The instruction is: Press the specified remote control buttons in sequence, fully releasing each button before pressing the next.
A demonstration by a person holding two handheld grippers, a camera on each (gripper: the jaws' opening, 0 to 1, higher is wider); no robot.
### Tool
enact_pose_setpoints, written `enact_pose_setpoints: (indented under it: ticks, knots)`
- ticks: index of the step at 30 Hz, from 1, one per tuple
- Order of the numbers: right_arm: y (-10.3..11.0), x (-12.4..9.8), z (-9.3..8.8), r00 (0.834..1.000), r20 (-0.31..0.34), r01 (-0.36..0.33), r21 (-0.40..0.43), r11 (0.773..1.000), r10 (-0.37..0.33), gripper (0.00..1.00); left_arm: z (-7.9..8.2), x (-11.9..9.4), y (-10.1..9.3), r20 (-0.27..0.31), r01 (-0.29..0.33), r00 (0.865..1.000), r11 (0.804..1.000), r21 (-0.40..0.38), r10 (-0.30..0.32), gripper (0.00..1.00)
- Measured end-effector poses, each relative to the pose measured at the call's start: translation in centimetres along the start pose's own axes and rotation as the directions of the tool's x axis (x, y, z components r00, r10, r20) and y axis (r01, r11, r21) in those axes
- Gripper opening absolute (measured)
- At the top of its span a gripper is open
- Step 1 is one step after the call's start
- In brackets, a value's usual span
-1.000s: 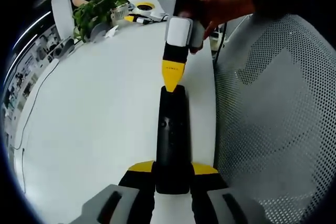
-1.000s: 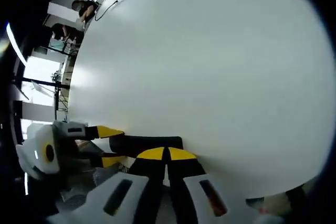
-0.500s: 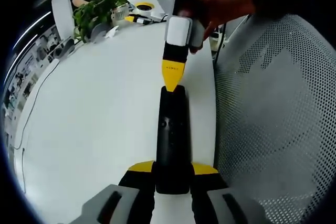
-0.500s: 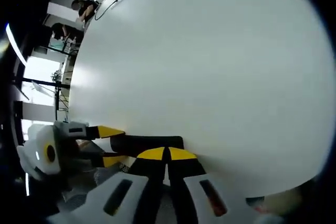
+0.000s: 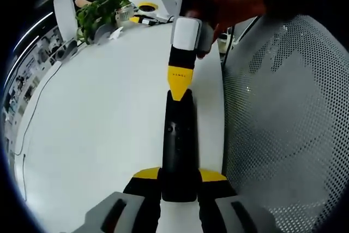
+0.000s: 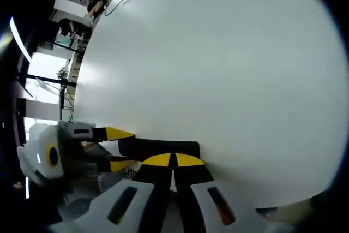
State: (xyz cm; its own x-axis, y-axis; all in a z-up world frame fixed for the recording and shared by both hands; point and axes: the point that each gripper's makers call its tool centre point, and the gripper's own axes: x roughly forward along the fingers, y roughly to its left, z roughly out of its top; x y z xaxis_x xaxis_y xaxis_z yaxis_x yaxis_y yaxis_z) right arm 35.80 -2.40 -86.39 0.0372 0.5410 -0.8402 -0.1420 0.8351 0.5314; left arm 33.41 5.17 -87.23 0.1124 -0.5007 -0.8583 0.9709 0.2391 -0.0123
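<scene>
mesh chair [image 5: 283, 124] beside remote [image 5: 179, 145]; plant [image 5: 98, 9] far.

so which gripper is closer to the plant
Right. The right gripper sits at the remote's far end, on the plant's side. The left gripper, clamped on the remote's near end, is farther from it.

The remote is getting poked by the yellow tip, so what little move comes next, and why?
Probably lift the right gripper straight off. Its shut yellow tip sits on the far end of the black remote, which the left gripper holds by its near end over the white table. Each button should be fully let go before the next press.
</scene>
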Motion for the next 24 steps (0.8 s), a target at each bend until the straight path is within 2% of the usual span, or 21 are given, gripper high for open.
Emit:
enact_pose_setpoints:
  ticks: [6, 14, 24]
  knots:
    - [-0.11, 0.01, 0.01, 1.000, -0.001, -0.006, 0.011, 1.000, 0.006, 0.00, 0.00, -0.02, -0.02, 0.001, 0.000, 1.000, 1.000, -0.001, 0.000, 0.25]
    - [-0.13, 0.01, 0.03, 1.000, 0.010, 0.005, -0.034, 0.999, -0.005, 0.00, 0.00, 0.01, 0.00, 0.006, 0.001, 1.000, 1.000, -0.007, -0.001, 0.25]
    - [-0.31, -0.03, 0.06, 1.000, 0.015, -0.019, -0.004, 1.000, 0.019, 0.00, 0.00, 0.05, 0.03, 0.006, 0.001, 1.000, 1.000, -0.016, -0.001, 0.25]
